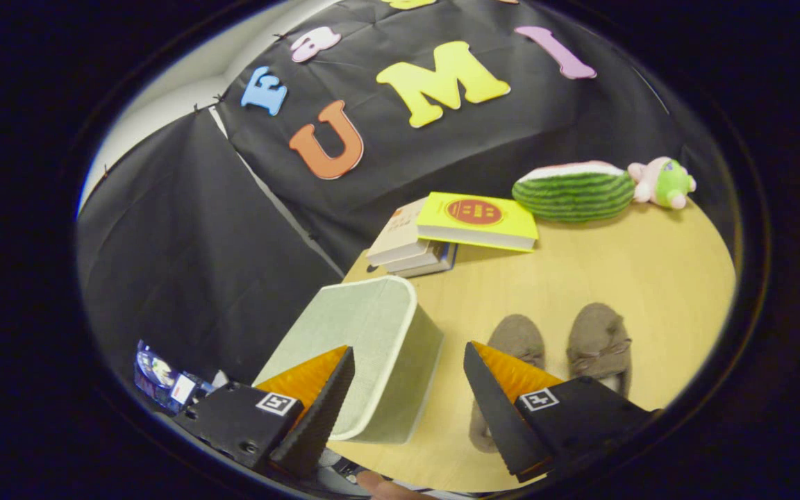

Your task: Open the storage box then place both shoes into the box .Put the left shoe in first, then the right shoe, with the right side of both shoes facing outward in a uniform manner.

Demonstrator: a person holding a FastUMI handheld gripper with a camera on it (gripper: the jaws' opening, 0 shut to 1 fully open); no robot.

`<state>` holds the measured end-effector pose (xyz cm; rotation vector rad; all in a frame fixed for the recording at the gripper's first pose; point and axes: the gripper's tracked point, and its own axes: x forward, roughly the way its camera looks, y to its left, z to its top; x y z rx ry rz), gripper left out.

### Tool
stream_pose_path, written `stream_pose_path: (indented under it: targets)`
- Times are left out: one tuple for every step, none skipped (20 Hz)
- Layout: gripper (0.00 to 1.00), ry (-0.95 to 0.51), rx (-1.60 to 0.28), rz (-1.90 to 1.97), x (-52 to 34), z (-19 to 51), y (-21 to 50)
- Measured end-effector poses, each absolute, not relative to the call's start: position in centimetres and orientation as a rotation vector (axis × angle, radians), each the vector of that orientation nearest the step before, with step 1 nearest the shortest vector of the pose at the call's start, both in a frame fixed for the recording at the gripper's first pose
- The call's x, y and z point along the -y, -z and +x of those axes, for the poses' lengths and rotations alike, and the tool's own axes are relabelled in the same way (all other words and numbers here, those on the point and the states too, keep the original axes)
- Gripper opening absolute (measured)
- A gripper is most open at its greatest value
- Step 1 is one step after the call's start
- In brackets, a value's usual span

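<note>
A pale green fabric storage box (365, 347) with white trim stands on the wooden table (615, 257), lid down, just ahead of my fingers. Two brown-grey slippers lie side by side to its right: one shoe (514, 347) is partly hidden behind my right finger (501, 410), the other shoe (600, 344) lies further right. My gripper (407, 368) hovers above the table, open, with nothing between its fingers. The left finger (323, 410) overlaps the box's near corner in the view; I cannot tell whether it touches.
A stack of books (455, 229) with a yellow one on top lies beyond the box. A watermelon plush (573, 191) and a small pink-green toy (664, 182) sit at the far table edge. Small packets (160, 378) lie low at the left, off the table.
</note>
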<state>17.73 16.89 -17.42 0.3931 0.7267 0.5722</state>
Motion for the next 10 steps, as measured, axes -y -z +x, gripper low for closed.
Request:
stream_pose_path:
  targets:
    - [1.00, -0.598, -0.768, 0.412, -17.5, 17.8, 18.2]
    - [1.00, -0.604, -0.790, 0.435, -17.7, 18.1, 18.7]
    - [1.00, -0.615, -0.804, 0.464, -18.0, 18.6, 19.0]
    - [1.00, -0.634, -0.819, 0.499, -18.4, 18.4, 19.1]
    - [1.00, -0.667, -0.835, 0.541, -19.0, 18.6, 19.2]
    - [1.00, -0.702, -0.862, 0.583, -19.8, 18.7, 19.5]
    - [1.00, -0.746, -0.908, 0.614, -20.5, 18.4, 20.0]
    - [0.99, -0.768, -0.951, 0.633, -21.0, 18.2, 20.8]
    - [0.99, -0.779, -0.989, 0.645, -21.3, 18.3, 21.5]
    - [0.98, -0.792, -1.008, 0.670, -21.6, 18.5, 21.7]
